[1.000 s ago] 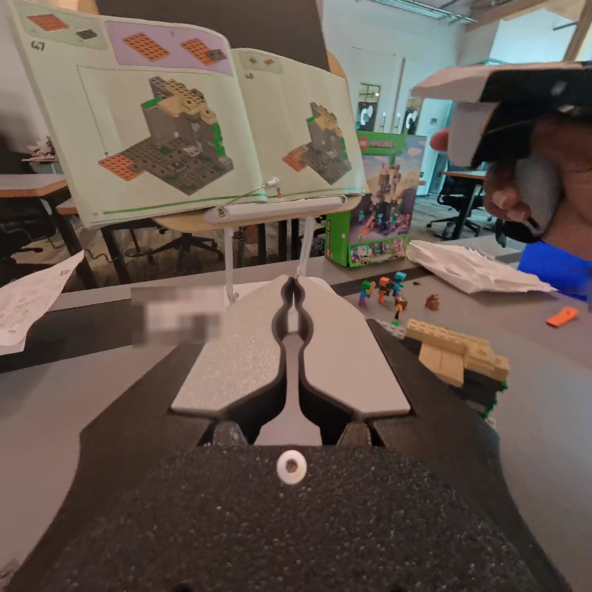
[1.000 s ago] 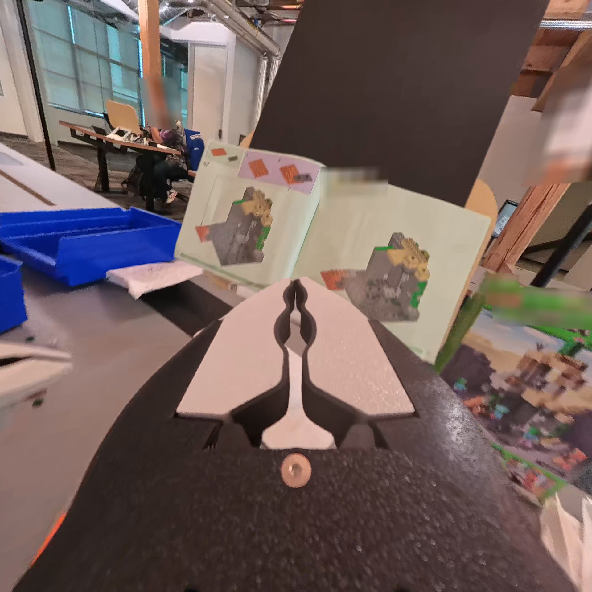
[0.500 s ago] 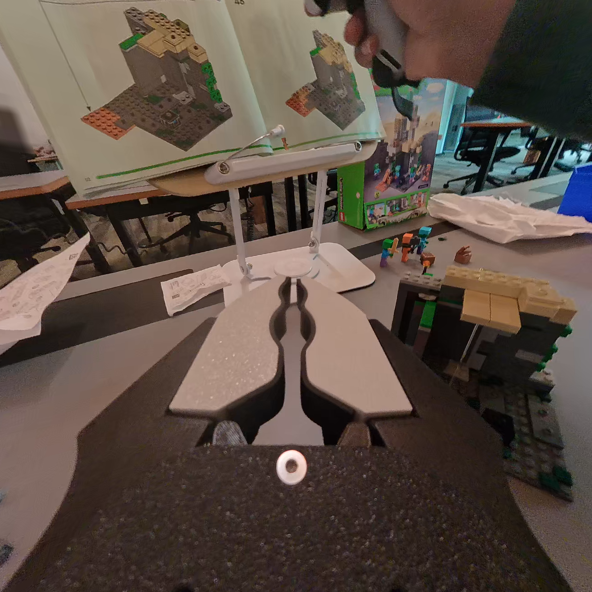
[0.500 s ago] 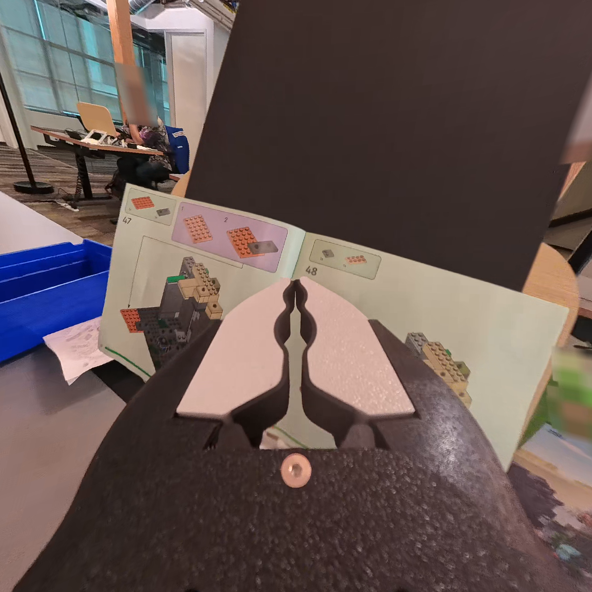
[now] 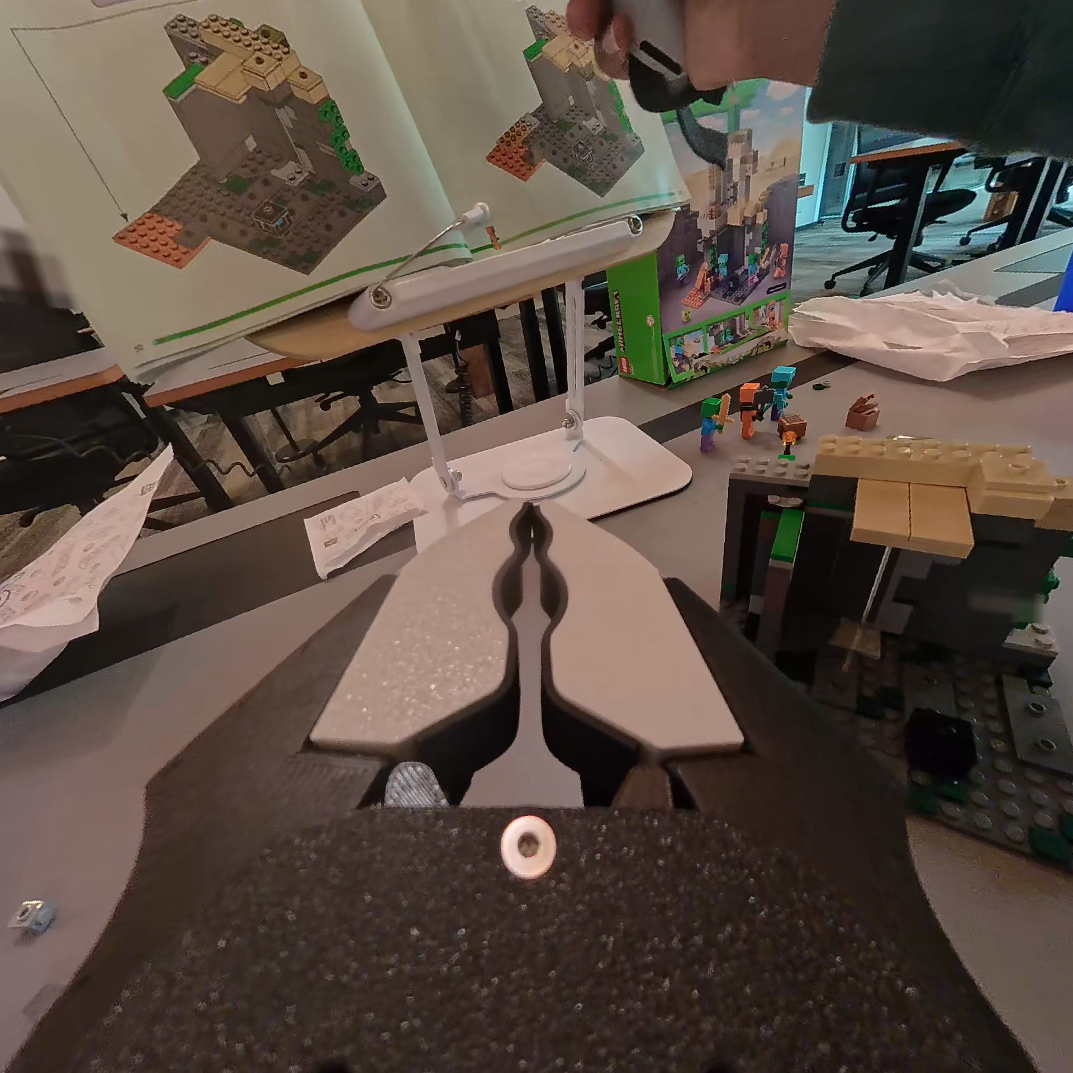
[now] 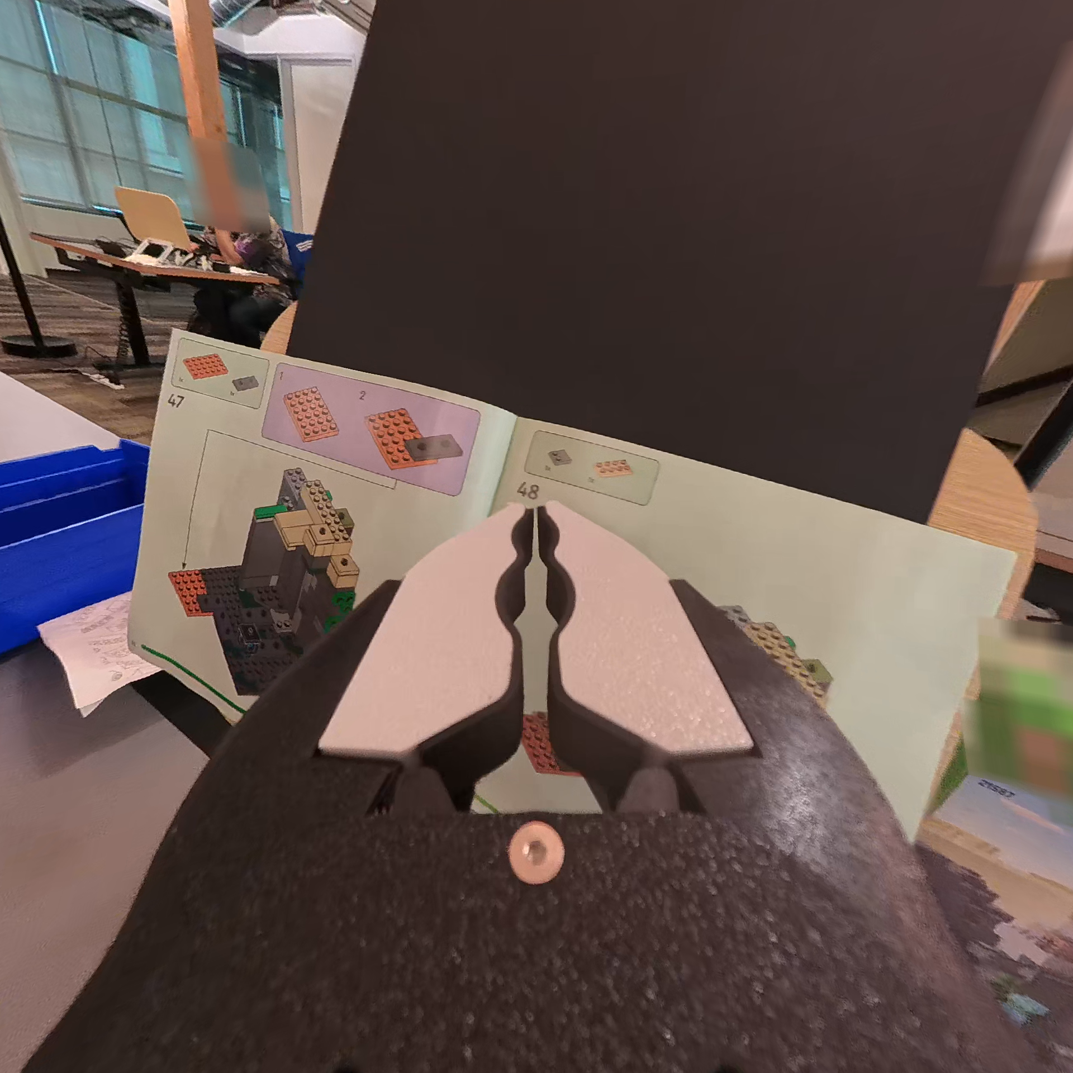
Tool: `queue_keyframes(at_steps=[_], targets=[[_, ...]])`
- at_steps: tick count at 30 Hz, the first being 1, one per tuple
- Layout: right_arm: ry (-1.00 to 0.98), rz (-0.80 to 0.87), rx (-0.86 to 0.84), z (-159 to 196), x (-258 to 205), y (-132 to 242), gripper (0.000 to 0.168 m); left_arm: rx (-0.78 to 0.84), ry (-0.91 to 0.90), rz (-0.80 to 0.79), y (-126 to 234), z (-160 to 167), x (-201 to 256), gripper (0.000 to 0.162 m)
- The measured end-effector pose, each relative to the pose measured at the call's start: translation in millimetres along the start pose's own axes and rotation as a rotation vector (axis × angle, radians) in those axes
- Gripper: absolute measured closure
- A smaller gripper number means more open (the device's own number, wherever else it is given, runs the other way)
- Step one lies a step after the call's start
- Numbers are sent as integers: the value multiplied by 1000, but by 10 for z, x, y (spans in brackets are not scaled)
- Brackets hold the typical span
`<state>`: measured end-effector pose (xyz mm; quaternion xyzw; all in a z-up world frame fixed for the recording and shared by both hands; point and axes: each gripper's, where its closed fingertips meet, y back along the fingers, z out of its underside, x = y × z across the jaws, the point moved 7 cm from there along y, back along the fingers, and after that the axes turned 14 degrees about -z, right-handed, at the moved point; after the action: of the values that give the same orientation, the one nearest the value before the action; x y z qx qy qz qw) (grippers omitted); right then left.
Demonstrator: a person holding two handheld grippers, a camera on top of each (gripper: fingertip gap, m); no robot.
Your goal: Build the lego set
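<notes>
On grey table [image 5: 958, 958]: half-built lego model [image 5: 906, 557]; office chairs [image 5: 906, 197] behind; both tongs closed, empty

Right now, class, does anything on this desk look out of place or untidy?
A small grey piece lies alone at the desk's near left, far from the half-built model. Crumpled paper bags and a loose slip lie scattered. Nothing looks damaged.
</notes>
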<state>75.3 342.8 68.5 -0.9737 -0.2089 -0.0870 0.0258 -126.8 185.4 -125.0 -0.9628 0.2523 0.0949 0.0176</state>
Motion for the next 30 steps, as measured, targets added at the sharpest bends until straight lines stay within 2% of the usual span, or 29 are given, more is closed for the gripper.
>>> queue_keyframes(at_steps=[10, 18, 23, 30], targets=[[27, 19, -6, 7, 133, 172, 168, 8, -26, -8, 19, -8, 31, 162], [12, -10, 11, 27, 38, 350, 167, 8, -20, -12, 26, -13, 22, 162], [-19, -48, 35, 240, -246, 800, 167, 6, -13, -9, 26, -14, 22, 162], [-39, -69, -25, 700, -630, 1588, 168, 3, -22, -3, 31, -8, 56, 162]])
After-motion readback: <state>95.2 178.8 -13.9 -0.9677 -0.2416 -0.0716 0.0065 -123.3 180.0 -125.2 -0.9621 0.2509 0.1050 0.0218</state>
